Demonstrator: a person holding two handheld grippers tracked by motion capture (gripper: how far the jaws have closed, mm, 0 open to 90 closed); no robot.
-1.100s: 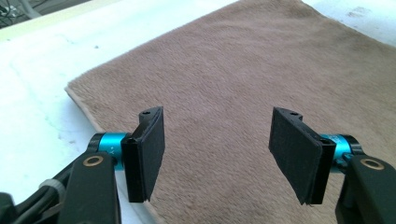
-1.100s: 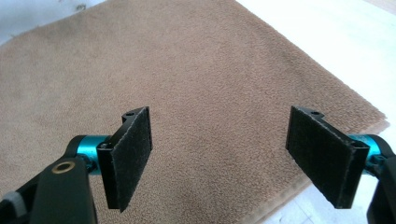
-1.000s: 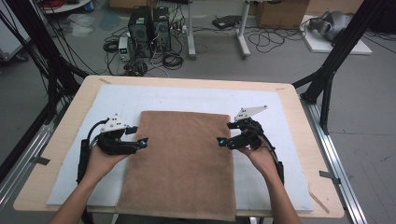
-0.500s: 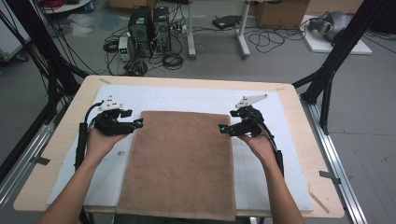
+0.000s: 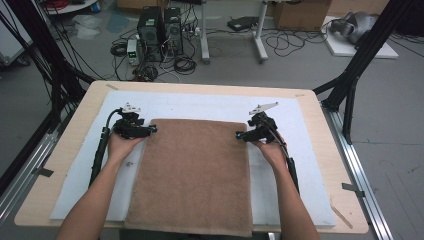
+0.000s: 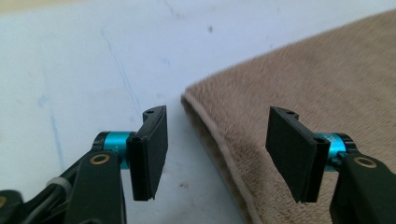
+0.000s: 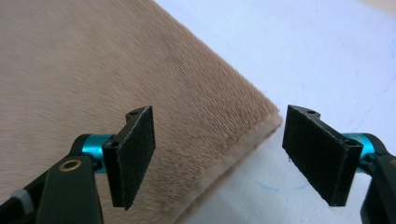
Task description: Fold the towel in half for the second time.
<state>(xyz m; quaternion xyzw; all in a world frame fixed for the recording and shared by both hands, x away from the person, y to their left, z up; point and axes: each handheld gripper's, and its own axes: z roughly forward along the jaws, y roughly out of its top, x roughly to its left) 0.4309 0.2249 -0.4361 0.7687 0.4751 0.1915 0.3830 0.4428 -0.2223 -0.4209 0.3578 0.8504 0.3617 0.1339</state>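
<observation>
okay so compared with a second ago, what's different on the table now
Both hands slid away from the person along the brown towel's side edges. The left tool and right tool now sit at its far corners, jaws open astride each corner, the right's having just been closing a little. Nothing is gripped. The towel lies flat on the white mat as before.

Beyond my wooden table [image 5: 320, 107] lies a grey floor [image 5: 300, 65]. Far left, two black computer towers [image 5: 160, 25] stand amid tangled cables [image 5: 182, 62]. White desk legs [image 5: 230, 47] rise far centre, cardboard boxes [image 5: 300, 12] behind them. Black frame struts [image 5: 357, 65] slant on my right.
</observation>
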